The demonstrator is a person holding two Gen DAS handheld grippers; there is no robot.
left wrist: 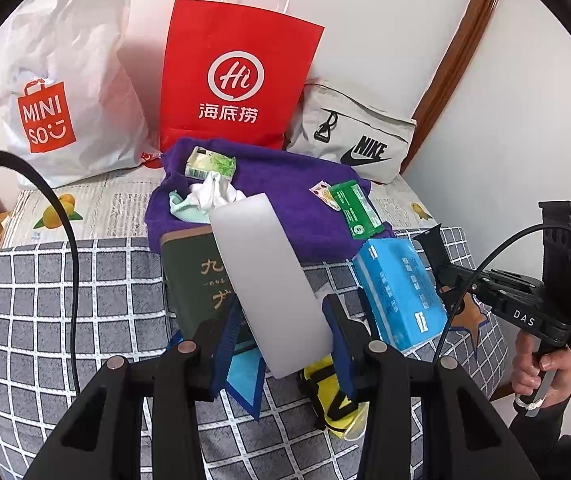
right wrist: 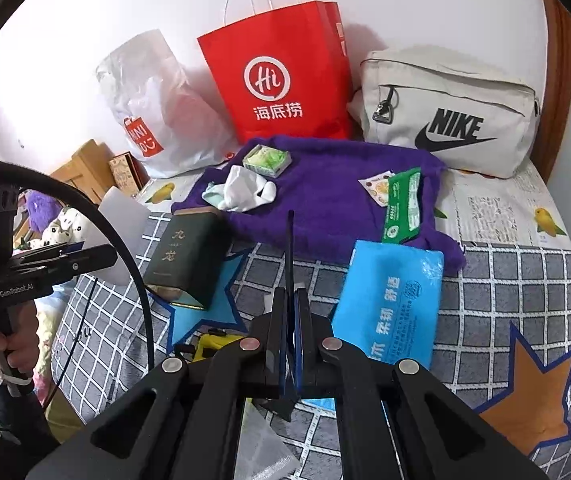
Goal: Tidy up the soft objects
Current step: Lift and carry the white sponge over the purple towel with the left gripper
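Note:
My left gripper (left wrist: 283, 320) is shut on a white foam block (left wrist: 269, 280), its blue pads pressing both long sides; the block juts forward over the bed. From the right wrist view this block (right wrist: 121, 236) shows at the far left. My right gripper (right wrist: 291, 280) is shut and holds nothing, hovering over the checked bedspread (right wrist: 525, 288). Ahead lies a purple towel (left wrist: 285, 184) carrying a white sock bundle (left wrist: 213, 194), a pale green tissue pack (left wrist: 210, 164) and a green wipes pack (left wrist: 357, 210). A blue tissue pack (right wrist: 389, 300) lies just right of my right gripper.
A dark green tea tin (right wrist: 185, 256) lies left of centre, with a yellow item (left wrist: 333, 400) near it. Against the wall stand a white Miniso bag (left wrist: 65, 80), a red paper bag (left wrist: 237, 76) and a grey Nike pouch (right wrist: 445, 116). A wooden headboard (left wrist: 457, 60) borders the right.

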